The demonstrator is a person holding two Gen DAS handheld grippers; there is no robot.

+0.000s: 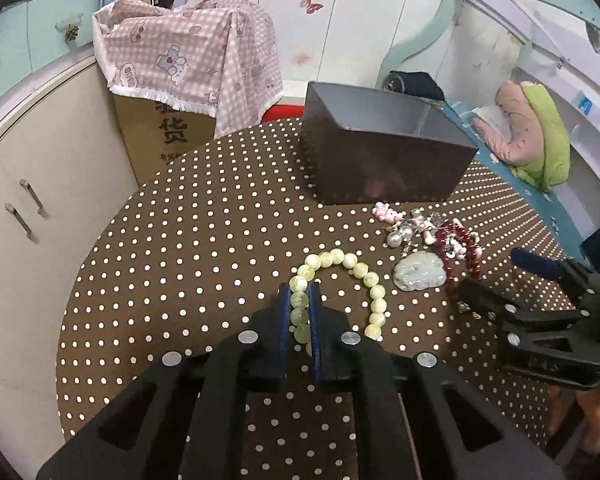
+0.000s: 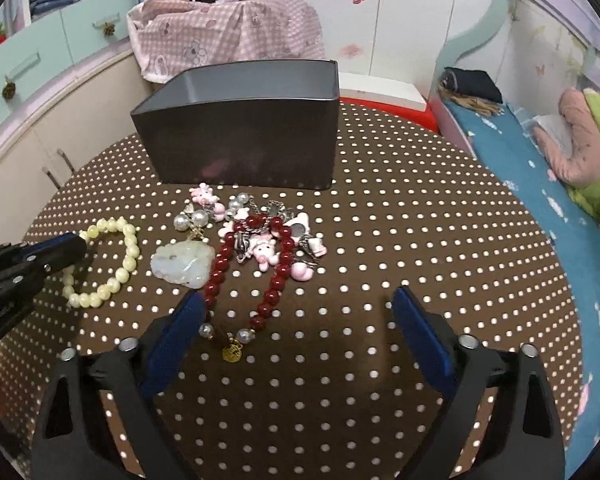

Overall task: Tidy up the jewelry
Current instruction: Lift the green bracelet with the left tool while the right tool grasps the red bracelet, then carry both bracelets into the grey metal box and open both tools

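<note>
Left tongs point(image 1: 300, 300) pinch pale green, glossy round-beaded bracelet point(image 1: 356, 270).

Left claw point(image 1: 300, 300) clamped (right claw point(image 2: 296, 300) agape)

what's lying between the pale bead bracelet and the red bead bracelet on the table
A pale jade pendant lies between the pale bracelet and the red bracelet, touching the red beads. The right wrist view shows it best; the left wrist view shows it too.

The dark box point(image 2: 244, 128) blocks the worktop's point(image 2: 420, 240) far edge; jewelry heap point(image 2: 260, 240) crowds the middle. Bare cloth toward the right edge leaves passage.
</note>
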